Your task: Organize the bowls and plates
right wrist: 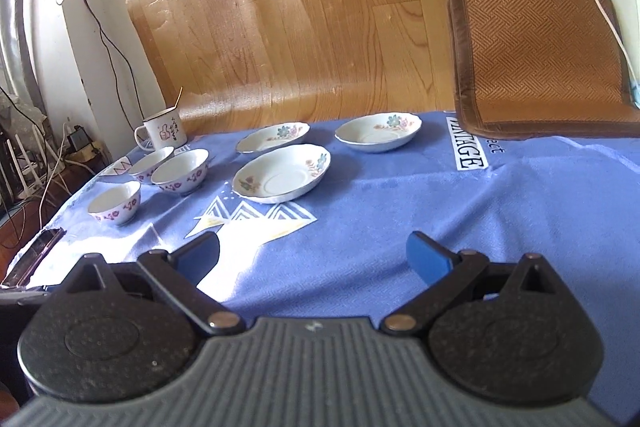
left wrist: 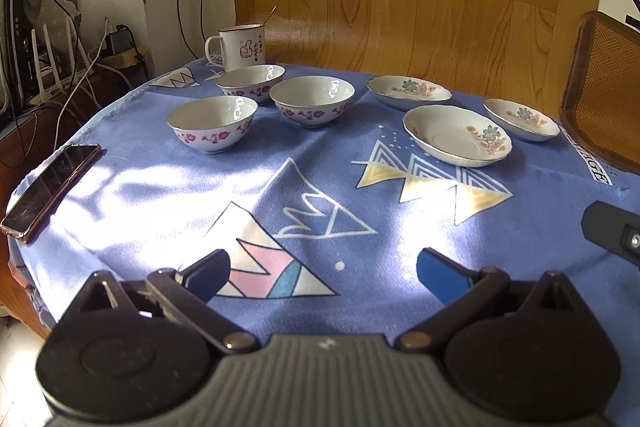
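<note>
Three white bowls with purple flowers stand apart on the blue cloth: a near one (left wrist: 212, 123) (right wrist: 115, 202), a middle one (left wrist: 312, 100) (right wrist: 181, 171) and a far one (left wrist: 251, 82) (right wrist: 151, 159). Three flowered plates lie to their right: the nearest (left wrist: 456, 135) (right wrist: 282, 173), a far one (left wrist: 409, 93) (right wrist: 273, 138) and a rightmost one (left wrist: 521, 119) (right wrist: 378, 133). My left gripper (left wrist: 324, 271) hangs open over the near cloth. The right gripper (right wrist: 314, 255) is also open and empty; part of it shows at the left wrist view's right edge (left wrist: 612, 233).
A white enamel mug (left wrist: 239, 47) (right wrist: 162, 133) with a stick in it stands behind the bowls. A phone (left wrist: 50, 189) lies at the table's left edge. A woven cushion (right wrist: 540, 59) leans at the back right. Cables and a router crowd the left side.
</note>
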Motion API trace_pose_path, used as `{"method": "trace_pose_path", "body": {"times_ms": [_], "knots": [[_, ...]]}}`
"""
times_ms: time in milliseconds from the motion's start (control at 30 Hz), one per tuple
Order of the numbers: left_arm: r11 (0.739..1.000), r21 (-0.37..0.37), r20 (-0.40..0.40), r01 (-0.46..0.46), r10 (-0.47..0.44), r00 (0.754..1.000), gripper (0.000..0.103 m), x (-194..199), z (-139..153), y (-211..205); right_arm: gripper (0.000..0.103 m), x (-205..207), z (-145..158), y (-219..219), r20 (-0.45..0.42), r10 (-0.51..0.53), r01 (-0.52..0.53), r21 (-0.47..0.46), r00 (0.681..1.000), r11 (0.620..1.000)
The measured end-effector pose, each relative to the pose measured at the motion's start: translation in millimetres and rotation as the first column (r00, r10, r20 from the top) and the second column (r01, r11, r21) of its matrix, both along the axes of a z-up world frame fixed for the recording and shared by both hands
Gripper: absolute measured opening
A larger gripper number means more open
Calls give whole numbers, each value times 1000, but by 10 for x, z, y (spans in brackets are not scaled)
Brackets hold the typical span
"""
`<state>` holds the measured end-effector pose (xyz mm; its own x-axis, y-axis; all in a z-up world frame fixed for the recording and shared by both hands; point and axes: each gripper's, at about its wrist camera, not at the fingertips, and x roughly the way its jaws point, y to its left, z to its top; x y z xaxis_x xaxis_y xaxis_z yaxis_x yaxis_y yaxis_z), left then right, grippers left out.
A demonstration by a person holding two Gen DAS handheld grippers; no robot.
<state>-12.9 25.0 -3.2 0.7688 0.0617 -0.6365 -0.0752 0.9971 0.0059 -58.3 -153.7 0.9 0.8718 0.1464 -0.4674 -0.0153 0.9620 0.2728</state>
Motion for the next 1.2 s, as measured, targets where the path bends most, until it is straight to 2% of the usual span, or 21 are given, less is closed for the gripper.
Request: {"method": "trace_pose_path", "body": {"times_ms": [367,600,667,833,933,1000,1100,1200], "knots": [[1000,7,17,-2,2,1000,103,-6,37,16,100,97,113,-49,36,2,-1,-19,999,1000],[1000,1,13,0,0,1000,103,13,27,41,90,200,153,-52,36,18,-18,-3,999,1000],[1000,-11,19,8,-8,1000,103,24,33,72,84,220,141,-22,29,36,-36,-10,999,999],[998,-55,47,41,-38,998,103,143,149,225,59,338,84,-9,-18,77,-77,8,997,997],[990,-116,39,82,-78,996,101,328,240,322,52,418,65,-8,-31,83,-83,1,996,997],[975,-182,9,125,-125,992,91,521,294,365,48,519,73,-29,-41,89,-88,5,995,996],[949,-262,-11,178,-187,982,86,850,362,361,42,725,96,-105,-54,69,-67,30,996,997],[949,-256,-13,181,-191,982,78,1131,369,266,36,939,101,-159,-65,40,-37,32,997,999]]}}
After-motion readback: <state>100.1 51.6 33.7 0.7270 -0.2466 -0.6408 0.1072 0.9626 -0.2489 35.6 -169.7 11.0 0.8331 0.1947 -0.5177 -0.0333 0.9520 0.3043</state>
